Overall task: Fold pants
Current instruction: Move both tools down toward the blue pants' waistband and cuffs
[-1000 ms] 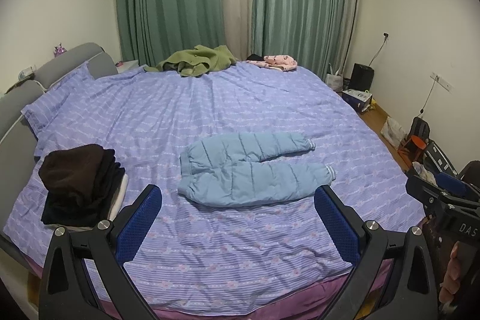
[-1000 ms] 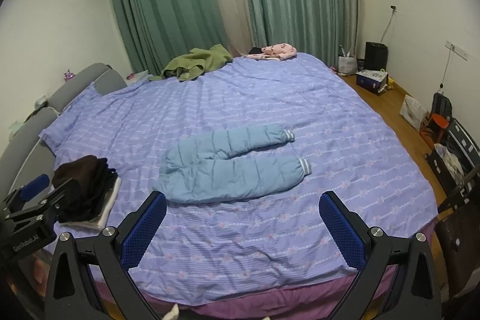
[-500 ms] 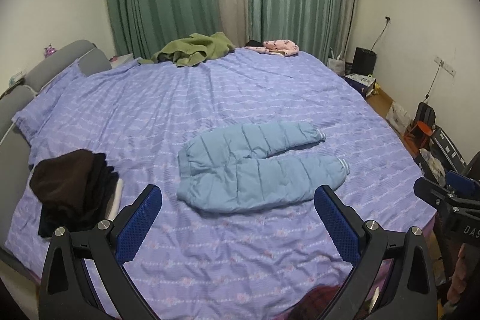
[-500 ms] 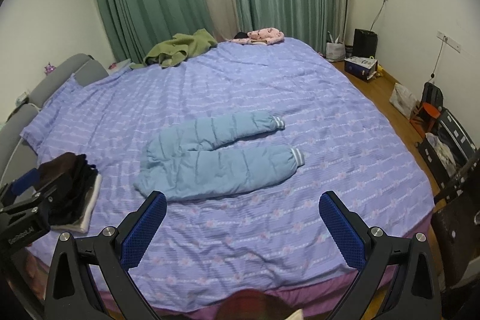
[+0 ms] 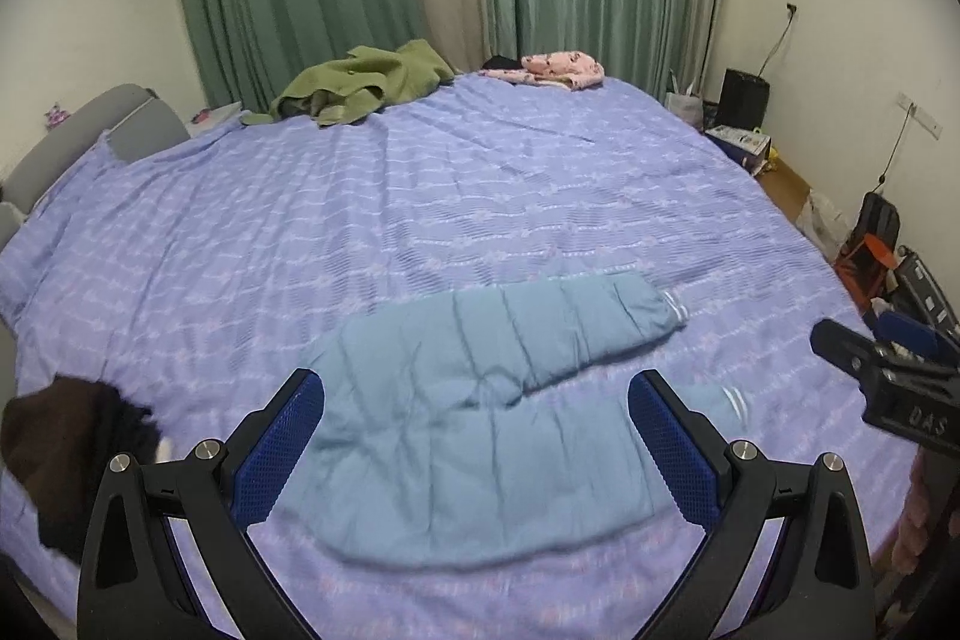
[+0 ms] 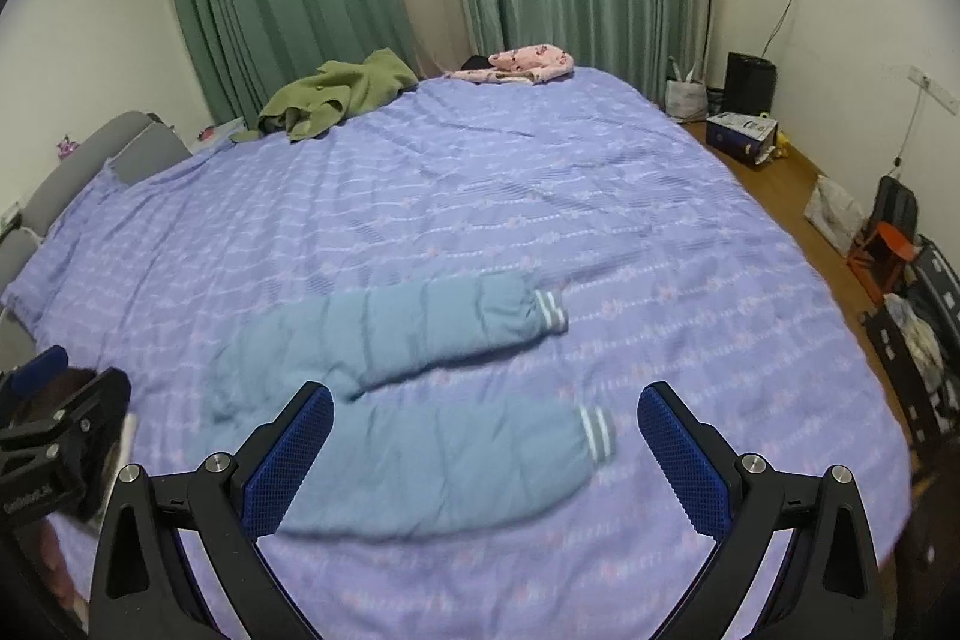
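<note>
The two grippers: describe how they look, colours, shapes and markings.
The left gripper and the right gripper look alike: black angular frames with silver bolts and two splayed fingers faced with blue textured pads. Seen from the side, each body is black with a blue top part and white lettering, too partial to read.

Blue quilted pants flat, legs splayed
</note>
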`<action>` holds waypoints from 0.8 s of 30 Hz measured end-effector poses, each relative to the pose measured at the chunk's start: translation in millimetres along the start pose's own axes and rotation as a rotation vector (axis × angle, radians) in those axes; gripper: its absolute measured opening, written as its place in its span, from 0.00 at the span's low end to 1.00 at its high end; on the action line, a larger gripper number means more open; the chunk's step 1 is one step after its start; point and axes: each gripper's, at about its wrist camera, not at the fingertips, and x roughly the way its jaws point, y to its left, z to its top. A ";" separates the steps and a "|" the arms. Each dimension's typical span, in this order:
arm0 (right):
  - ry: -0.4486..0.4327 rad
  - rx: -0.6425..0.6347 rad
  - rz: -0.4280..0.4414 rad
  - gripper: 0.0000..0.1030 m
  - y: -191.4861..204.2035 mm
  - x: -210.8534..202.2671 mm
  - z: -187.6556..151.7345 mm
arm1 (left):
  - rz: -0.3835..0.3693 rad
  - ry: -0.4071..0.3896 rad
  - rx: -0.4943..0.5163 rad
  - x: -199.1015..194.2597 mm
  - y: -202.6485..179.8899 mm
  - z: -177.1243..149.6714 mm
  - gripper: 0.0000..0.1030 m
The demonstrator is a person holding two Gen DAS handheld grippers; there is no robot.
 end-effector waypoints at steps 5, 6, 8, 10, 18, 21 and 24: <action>0.016 0.052 0.025 0.96 -25.1 94.0 26.6 | -0.017 0.030 0.036 83.9 -23.5 17.1 1.00; 0.031 0.077 0.033 0.94 -32.0 121.2 28.8 | -0.019 0.046 0.046 102.4 -29.0 19.1 1.00; 0.075 0.113 0.042 0.84 -42.6 158.6 28.5 | -0.021 0.084 0.077 144.7 -41.1 21.3 1.00; 0.139 0.154 0.042 0.76 -53.1 199.8 25.0 | -0.016 0.121 0.103 174.0 -49.8 19.8 1.00; 0.303 0.346 0.099 0.66 -84.3 299.7 6.0 | -0.046 0.274 0.057 251.1 -55.8 3.5 1.00; 0.370 0.413 0.144 0.60 -90.1 327.3 -0.7 | -0.054 0.289 0.013 255.8 -52.9 -0.1 1.00; 0.390 0.427 0.177 0.37 -88.1 342.8 -4.1 | -0.061 0.300 0.013 254.4 -54.5 -5.3 1.00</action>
